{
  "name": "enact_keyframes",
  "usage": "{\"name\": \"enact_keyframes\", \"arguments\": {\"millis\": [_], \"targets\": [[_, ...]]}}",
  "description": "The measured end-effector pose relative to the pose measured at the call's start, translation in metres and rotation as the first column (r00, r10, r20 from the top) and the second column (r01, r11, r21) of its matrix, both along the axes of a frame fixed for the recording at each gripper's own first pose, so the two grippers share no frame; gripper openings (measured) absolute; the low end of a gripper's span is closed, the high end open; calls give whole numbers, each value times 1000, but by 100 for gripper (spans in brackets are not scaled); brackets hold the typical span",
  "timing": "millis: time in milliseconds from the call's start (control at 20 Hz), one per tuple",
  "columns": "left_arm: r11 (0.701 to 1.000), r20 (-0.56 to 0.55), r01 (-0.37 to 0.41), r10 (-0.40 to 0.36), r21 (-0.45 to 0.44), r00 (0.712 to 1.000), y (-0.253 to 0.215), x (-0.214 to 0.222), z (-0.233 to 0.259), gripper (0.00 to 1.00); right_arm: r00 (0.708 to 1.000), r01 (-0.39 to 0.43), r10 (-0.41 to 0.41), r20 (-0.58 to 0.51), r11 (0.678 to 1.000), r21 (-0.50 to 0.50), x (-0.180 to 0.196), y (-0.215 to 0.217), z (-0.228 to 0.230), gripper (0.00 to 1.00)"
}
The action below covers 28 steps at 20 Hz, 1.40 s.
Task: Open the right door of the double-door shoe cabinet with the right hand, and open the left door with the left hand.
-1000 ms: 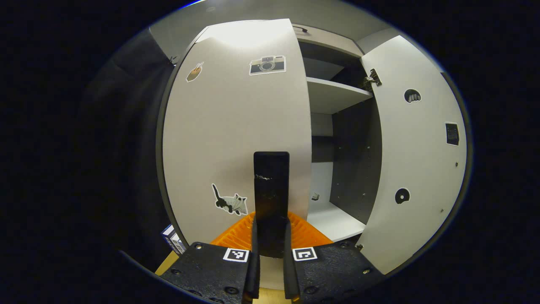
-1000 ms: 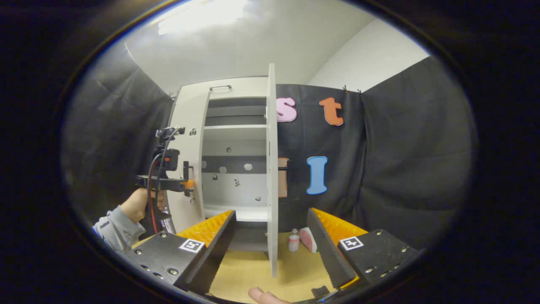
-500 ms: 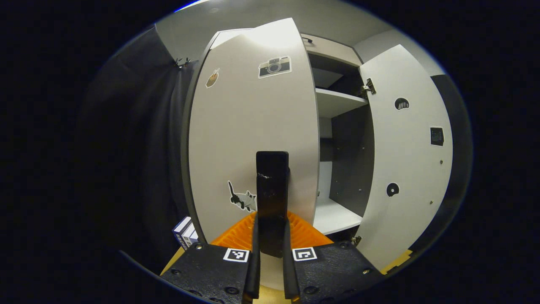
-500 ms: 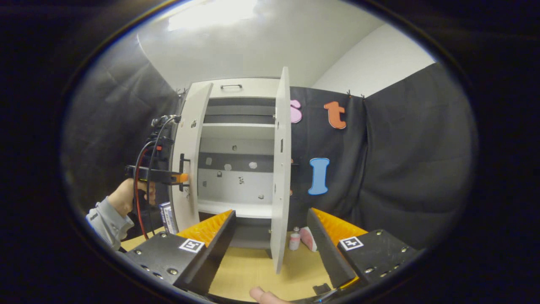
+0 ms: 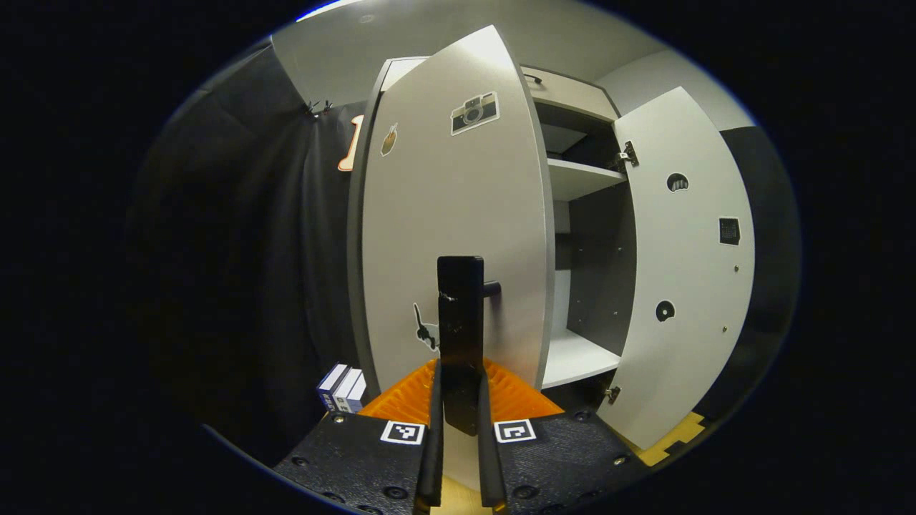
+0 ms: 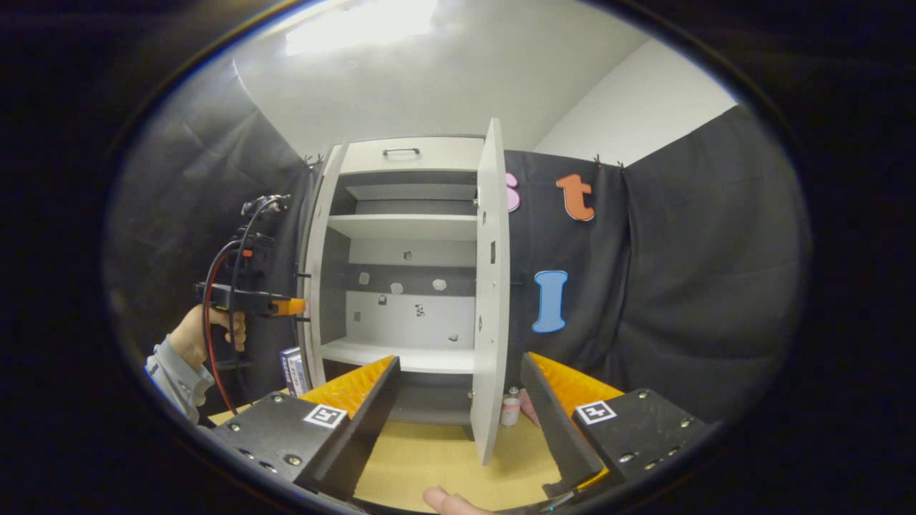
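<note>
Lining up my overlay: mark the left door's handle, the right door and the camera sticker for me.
left door's handle (image 5: 461, 315): left gripper view, bar above the gripper.
right door (image 5: 690, 286): left gripper view, bare inner face.
camera sticker (image 5: 474, 112): left gripper view, sticker's middle.

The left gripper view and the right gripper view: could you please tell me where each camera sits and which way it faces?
Left gripper view: rides on the left gripper, right at the left door, looking along its outer face; its own fingers are shut on the door handle.
Right gripper view: rides on the right gripper, set back from the cabinet, facing into it; its open fingers show, and a fingertip at the bottom.
Shared: both doors, including the right door, and the shelves; the right gripper view also shows the left gripper and its hand.
</note>
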<state>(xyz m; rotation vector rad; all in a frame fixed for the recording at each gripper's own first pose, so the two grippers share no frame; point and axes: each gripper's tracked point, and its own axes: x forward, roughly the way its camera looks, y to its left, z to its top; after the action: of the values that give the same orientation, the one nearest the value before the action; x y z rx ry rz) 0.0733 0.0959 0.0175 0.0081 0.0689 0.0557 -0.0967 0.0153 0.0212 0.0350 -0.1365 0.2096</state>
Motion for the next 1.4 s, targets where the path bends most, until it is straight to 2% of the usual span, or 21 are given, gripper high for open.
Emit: {"name": "enact_keyframes", "arguments": {"millis": [200,400,500,600,650,750,850,950,1150,1400], "targets": [[999,4,-18,18,41,1000,23,-16,0,19,1000,-2,2,-1,1000,3,-1,4,-1,100],[1000,-4,-28,28,8,1000,48,-29,-1,16,999,-32,32,-4,999,29,2,14,-4,98],[999,-5,-27,27,20,1000,61,-33,-2,15,999,-45,46,-11,998,36,2,22,-8,98],[997,-13,-63,64,41,998,79,-38,-5,13,999,-46,46,-13,999,26,2,27,-10,98],[995,-14,-86,87,53,996,91,-39,-7,11,999,-46,47,-14,999,20,2,29,-11,100],[989,-6,-138,139,55,990,116,-42,-8,6,998,-60,60,-19,998,20,4,37,-14,98],[995,18,-93,94,-38,995,125,-42,-7,1,997,-71,72,-19,997,27,6,44,-16,100],[994,2,-42,42,-96,999,128,-48,-10,3,997,-74,74,-22,997,28,7,48,-17,98],[998,-7,-60,60,-4,998,131,-51,-11,2,996,-83,84,-23,996,27,8,58,-18,98],[996,-20,-89,89,-10,996,131,-63,-12,3,996,-83,83,-17,996,9,6,61,-18,98]]}}
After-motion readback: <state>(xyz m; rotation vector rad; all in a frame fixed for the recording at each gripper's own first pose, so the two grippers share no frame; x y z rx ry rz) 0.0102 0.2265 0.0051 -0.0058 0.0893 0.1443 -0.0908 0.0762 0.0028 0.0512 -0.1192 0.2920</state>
